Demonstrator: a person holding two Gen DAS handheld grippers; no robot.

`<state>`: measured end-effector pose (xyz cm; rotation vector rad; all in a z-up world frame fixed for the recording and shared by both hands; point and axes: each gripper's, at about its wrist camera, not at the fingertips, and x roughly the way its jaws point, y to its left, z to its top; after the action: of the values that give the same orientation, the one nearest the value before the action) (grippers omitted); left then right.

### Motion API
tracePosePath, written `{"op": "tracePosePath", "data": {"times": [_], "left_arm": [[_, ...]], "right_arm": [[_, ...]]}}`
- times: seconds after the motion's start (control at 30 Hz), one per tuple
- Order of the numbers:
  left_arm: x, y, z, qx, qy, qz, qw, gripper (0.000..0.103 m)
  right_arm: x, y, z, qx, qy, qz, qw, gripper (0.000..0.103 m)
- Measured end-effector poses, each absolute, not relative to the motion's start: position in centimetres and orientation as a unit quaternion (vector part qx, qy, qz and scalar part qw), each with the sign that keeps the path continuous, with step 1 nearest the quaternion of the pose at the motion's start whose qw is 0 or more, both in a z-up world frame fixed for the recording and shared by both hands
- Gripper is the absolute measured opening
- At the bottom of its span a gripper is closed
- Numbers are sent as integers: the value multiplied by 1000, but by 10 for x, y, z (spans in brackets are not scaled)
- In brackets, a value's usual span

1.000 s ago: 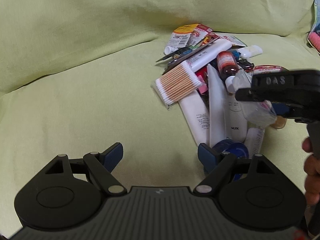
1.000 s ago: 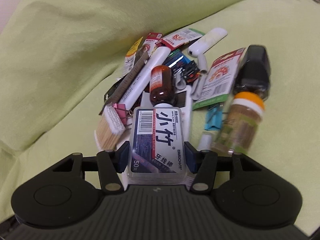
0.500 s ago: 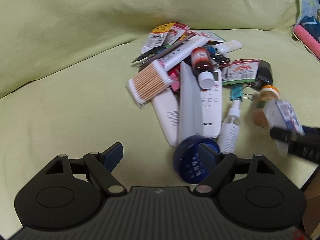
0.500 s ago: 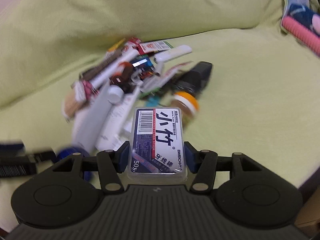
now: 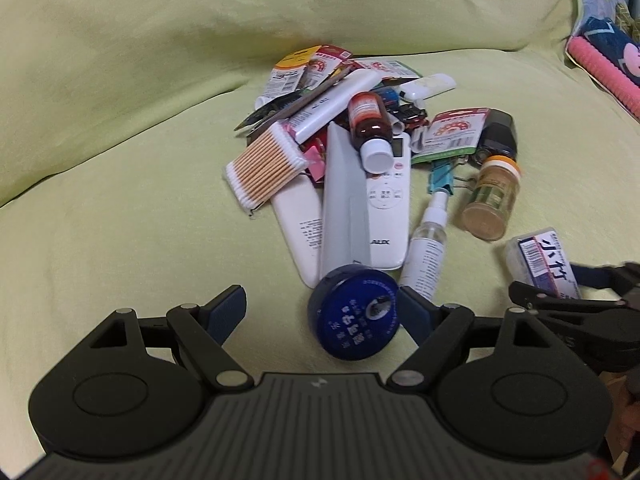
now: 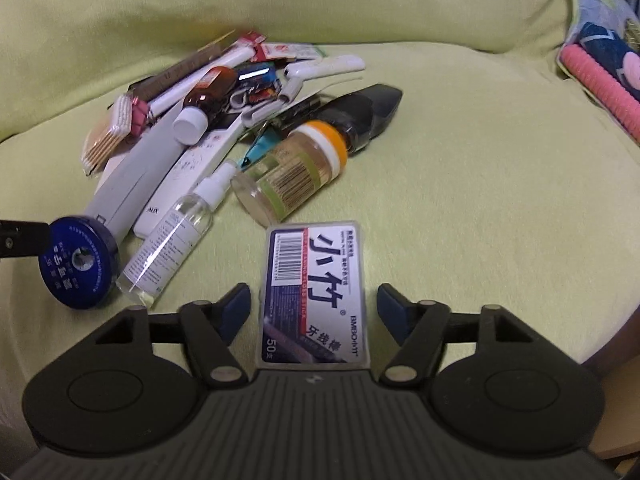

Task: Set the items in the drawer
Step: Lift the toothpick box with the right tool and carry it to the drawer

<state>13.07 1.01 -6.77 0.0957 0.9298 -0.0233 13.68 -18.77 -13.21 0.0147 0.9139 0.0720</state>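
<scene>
Right gripper with its two blue fingers spread wide apart, and the clear floss box lying between them on the green sheet, touching neither finger. Left gripper spread wide too, with the round blue tin just beside its right finger, hard to tell if touching. Behind, a messy pile: cotton swabs, a brown bottle, a white remote, a small spray bottle and a jar with an orange lid, all near each other, no drawer in sight.
</scene>
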Motion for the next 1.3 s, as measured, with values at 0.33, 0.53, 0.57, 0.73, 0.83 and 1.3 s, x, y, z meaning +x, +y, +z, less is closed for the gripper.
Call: {"op": "tracePosePath", "data": {"times": [0.33, 0.53, 0.57, 0.73, 0.83, 1.3], "left_arm": [[115, -15, -51, 58, 433, -41, 898, 83], [103, -42, -42, 67, 427, -80, 898, 83], [100, -50, -41, 72, 425, -90, 898, 83], [79, -98, -32, 96, 410, -160, 893, 83], [57, -135, -25, 112, 398, -212, 885, 83], [-60, -298, -21, 206, 366, -400, 815, 83]], "right_arm": [[114, -214, -113, 101, 418, 17, 903, 53], [72, -243, -75, 138, 381, -18, 914, 54], [61, -250, -68, 143, 374, -28, 916, 54], [-9, -295, -41, 164, 344, -101, 919, 54], [-58, -319, -29, 169, 333, -152, 915, 54], [-274, -424, -57, 246, 369, -383, 810, 54]]}}
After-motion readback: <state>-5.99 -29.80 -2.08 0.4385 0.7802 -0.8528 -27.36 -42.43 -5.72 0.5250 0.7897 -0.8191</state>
